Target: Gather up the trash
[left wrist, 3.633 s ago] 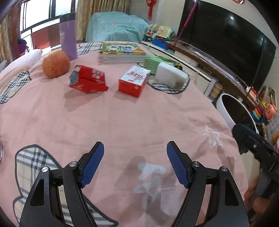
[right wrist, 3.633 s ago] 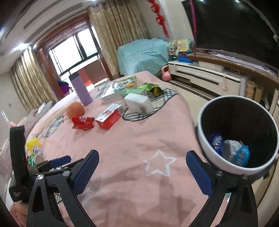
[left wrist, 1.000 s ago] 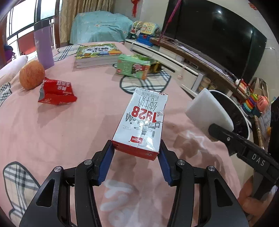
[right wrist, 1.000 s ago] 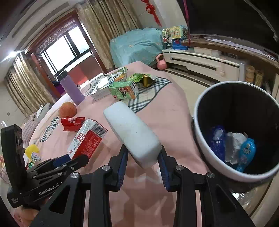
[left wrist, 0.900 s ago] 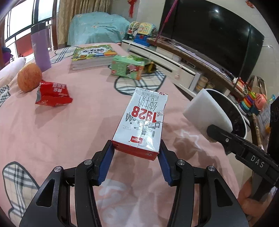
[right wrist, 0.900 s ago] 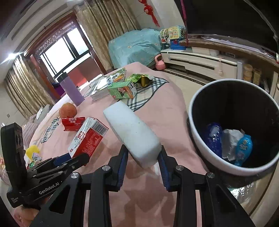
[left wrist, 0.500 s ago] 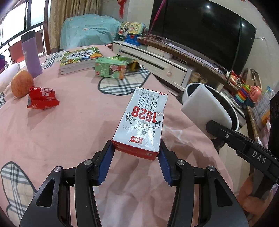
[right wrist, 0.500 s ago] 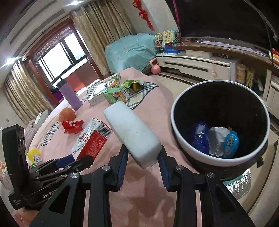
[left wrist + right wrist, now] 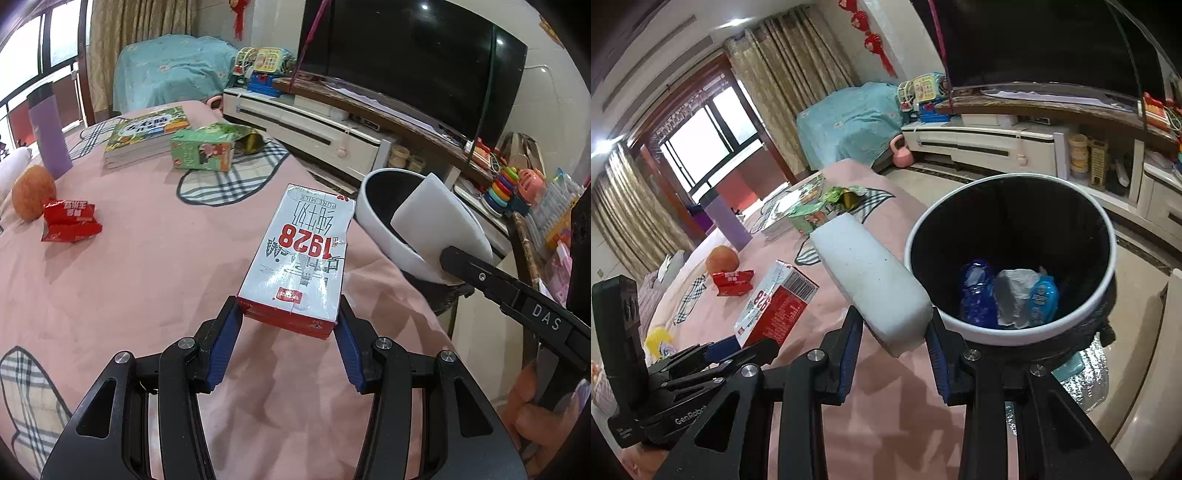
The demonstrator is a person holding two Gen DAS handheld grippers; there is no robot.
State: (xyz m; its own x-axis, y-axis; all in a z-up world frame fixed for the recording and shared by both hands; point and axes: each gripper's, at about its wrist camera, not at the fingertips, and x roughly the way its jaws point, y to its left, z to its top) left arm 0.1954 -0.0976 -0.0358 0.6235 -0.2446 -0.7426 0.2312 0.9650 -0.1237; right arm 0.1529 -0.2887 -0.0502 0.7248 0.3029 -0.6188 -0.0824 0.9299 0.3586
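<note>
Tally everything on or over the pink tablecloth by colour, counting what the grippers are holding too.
Red: 2, milk carton, red wrapper
White: 1, foam block
Green: 3, green carton, green wrapper, book stack
Orange: 1, orange
Purple: 1, purple bottle
Total: 8

A milk carton (image 9: 303,258) sits between the left tool's (image 9: 288,336) pads above the worktop (image 9: 147,280). To its right, a foam block (image 9: 871,280) in the right tool (image 9: 894,343) is beside the bin's (image 9: 1008,332) rim. Behind, on the worktop, lie a snack packet (image 9: 70,219), books (image 9: 144,134) and a small carton (image 9: 201,153).
</note>
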